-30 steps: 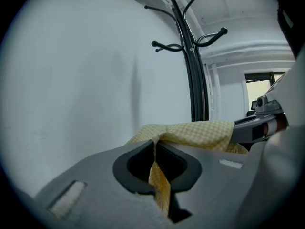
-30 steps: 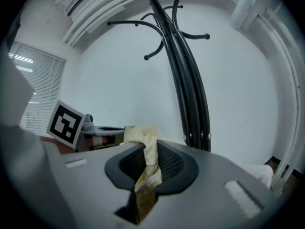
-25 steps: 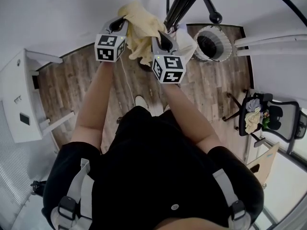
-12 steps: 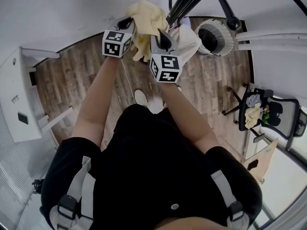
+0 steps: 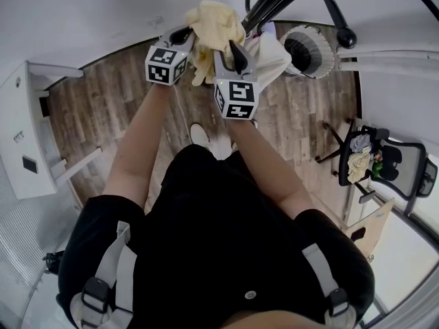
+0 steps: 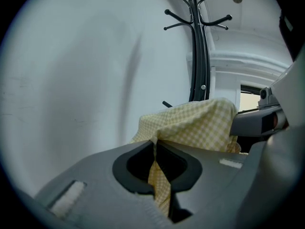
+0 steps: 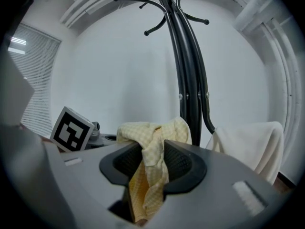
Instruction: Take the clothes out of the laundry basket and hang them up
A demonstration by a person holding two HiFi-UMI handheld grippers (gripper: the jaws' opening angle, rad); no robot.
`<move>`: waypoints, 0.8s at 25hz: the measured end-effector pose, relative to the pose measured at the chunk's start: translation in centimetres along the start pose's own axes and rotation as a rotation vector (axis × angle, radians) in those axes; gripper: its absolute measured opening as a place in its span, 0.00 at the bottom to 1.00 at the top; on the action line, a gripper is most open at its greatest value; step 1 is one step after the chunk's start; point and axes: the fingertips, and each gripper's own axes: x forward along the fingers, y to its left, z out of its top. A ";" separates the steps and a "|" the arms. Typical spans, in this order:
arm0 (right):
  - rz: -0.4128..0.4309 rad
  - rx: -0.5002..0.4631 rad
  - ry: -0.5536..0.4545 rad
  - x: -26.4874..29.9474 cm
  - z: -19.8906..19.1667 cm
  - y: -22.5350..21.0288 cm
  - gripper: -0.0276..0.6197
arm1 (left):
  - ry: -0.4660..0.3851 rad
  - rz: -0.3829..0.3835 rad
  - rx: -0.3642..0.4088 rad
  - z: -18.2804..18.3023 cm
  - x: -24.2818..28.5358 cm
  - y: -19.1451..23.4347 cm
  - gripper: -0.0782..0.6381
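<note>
Pinching yellow checked cloth (image 5: 212, 20) w/ L gripper (image 5: 185, 34), clamped tight; easing R gripper (image 5: 236, 48) open just now, cloth slack betw. its jaws.

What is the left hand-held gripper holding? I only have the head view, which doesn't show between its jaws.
Observer: In the left gripper view, the left hand-held gripper is shut on a thin fold of the yellow checked cloth.
Operator: And the right one?
Observer: The right hand-held gripper has just been opening its jaws; the same cloth sits bunched loosely between them.
Operator: Anything on the stand's upper hooks?
Observer: The right gripper view shows the black coat stand with its upper hooks bare.
</note>
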 end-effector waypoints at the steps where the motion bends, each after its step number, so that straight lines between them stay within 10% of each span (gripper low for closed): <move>1: -0.002 0.001 0.002 0.0 -0.1 0.0 0.26 | -0.008 -0.001 0.001 0.0 -0.2 0.1 0.13; 20: -0.013 0.037 0.025 -0.3 -2.6 0.0 0.34 | -0.041 -0.052 0.090 -1.4 -3.2 -0.9 0.24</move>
